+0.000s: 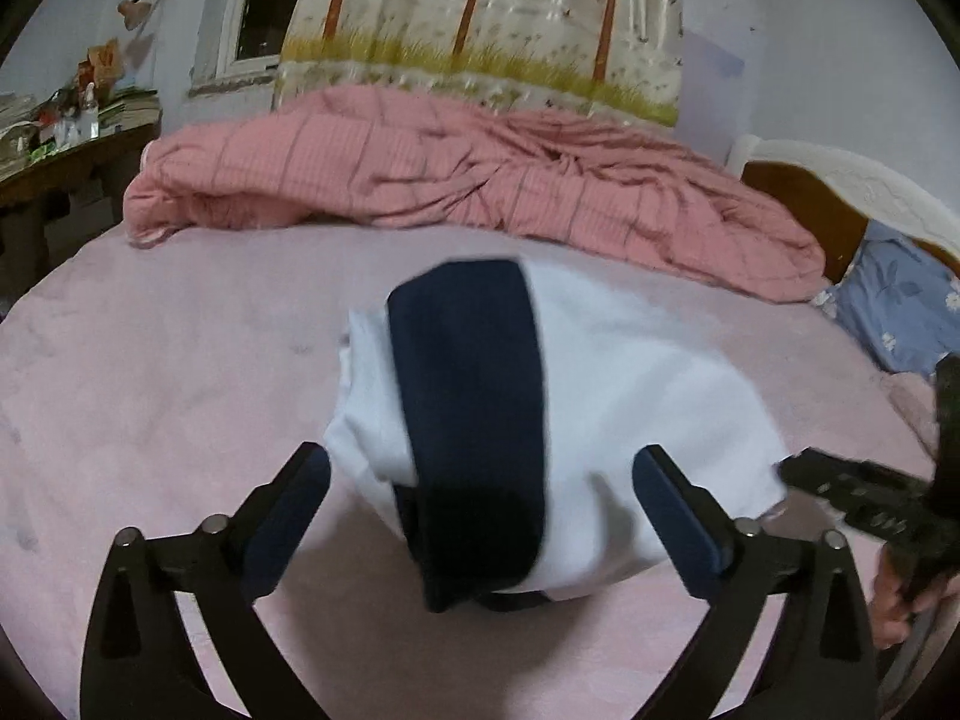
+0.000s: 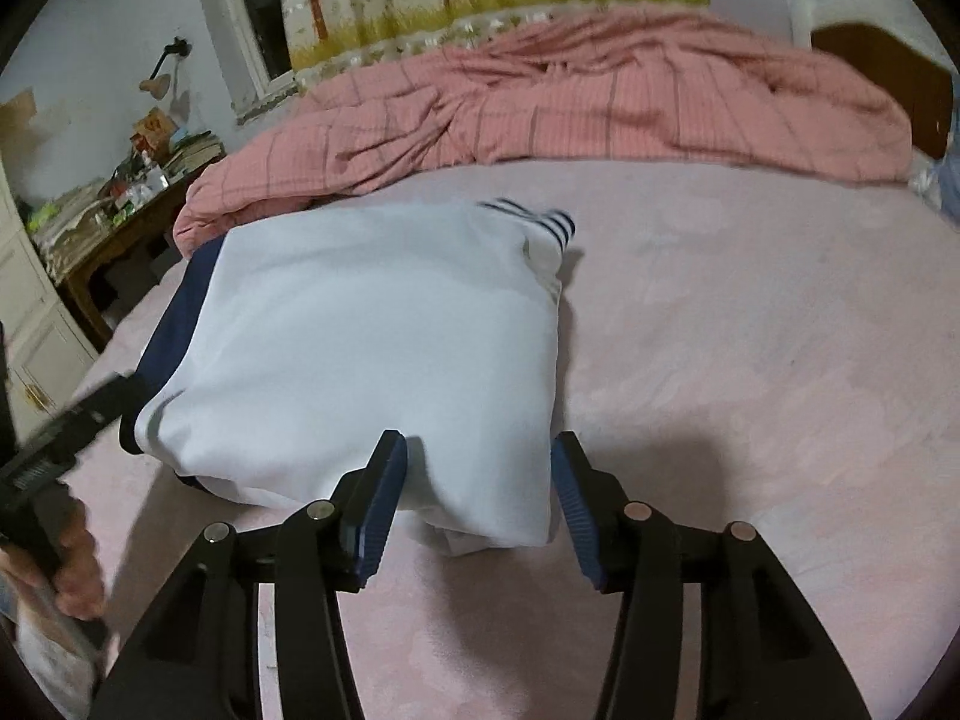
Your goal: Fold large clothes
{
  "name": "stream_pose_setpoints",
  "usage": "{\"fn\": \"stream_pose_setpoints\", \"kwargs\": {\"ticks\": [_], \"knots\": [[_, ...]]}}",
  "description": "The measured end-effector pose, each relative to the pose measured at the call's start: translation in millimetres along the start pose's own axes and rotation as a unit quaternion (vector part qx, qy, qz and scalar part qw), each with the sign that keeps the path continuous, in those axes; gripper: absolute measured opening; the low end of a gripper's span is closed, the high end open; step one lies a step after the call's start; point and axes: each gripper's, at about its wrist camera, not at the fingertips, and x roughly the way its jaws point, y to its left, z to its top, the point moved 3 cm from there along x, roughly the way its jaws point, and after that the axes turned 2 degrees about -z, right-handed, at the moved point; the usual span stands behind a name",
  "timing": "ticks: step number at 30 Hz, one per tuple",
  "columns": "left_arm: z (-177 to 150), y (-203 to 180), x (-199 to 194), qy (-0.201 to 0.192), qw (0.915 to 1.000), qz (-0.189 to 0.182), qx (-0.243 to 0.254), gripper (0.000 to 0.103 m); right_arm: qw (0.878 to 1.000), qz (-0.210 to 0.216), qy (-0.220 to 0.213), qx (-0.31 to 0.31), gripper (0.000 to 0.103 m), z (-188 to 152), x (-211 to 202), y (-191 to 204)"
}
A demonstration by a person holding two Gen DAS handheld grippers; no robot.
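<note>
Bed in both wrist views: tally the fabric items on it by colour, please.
White with navy: 1, the folded garment
Salmon pink check: 1, the bunched quilt
Blue floral: 1, the pillow
Pale pink: 1, the bed sheet beneath them all
Total: 4

One folded white garment with navy bands [image 2: 372,354], one rumpled pink checked quilt [image 1: 480,180] at twelve o'clock, one blue floral pillow [image 1: 894,306] at three o'clock, two black grippers
</note>
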Motion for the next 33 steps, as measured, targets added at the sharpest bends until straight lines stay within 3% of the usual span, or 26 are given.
{"fn": "stream_pose_setpoints", "kwargs": {"ticks": [2, 7, 11, 14, 17, 18, 20, 21, 23, 25, 28, 31, 33], "knots": [[5, -4, -6, -0.004, 0.9999, -0.015, -0.007, 0.103, 1.0, -0.006, -0.003, -0.002, 0.054, -1, -3, 0], [11, -10, -3, 0.006, 0.9994, -0.03, -0.017, 0.103, 1.0, -0.018, -0.024, 0.006, 0.076, -1, -12, -5], [7, 3, 6, 0.021, 0.9951, -0.07, -0.067, 0.103, 0.998, 0.012, -0.053, 0.012, 0.086, 6, -22, -12], [0, 24, 19, 0.039, 0.9859, -0.088, -0.137, 0.103, 0.995, 0.059, -0.057, 0.064, 0.088, 17, -19, -32], [-11, 36, 41, 0.077, 0.9701, -0.14, -0.183, 0.102, 0.983, 0.096, -0.044, 0.151, 0.09, 25, -2, -62], [-16, 35, 48, 0.097, 0.9687, -0.141, -0.18, 0.102, 0.981, 0.089, -0.033, 0.169, 0.09, 26, 6, -68], [-27, 42, 57, 0.108, 0.9703, -0.105, -0.19, 0.1, 0.986, 0.028, -0.014, 0.162, 0.09, 25, 21, -74], [-32, 46, 62, 0.113, 0.9626, -0.133, -0.207, 0.1, 0.988, 0.027, -0.016, 0.152, 0.09, 25, 23, -72], [-43, 50, 75, 0.139, 0.9344, -0.204, -0.257, 0.101, 0.983, 0.09, 0.004, 0.16, 0.09, 24, 33, -66], [-41, 43, 77, 0.142, 0.9382, -0.208, -0.237, 0.102, 0.974, 0.148, 0.036, 0.166, 0.09, 22, 46, -60], [-40, 35, 81, 0.147, 0.9318, -0.225, -0.244, 0.102, 0.975, 0.159, 0.052, 0.149, 0.09, 18, 65, -52], [-37, 33, 90, 0.137, 0.9325, -0.221, -0.25, 0.103, 0.953, 0.223, 0.07, 0.192, 0.09, 16, 82, -61], [-34, 27, 95, 0.137, 0.9369, -0.211, -0.243, 0.102, 0.952, 0.236, 0.066, 0.185, 0.09, 13, 90, -56]]}}
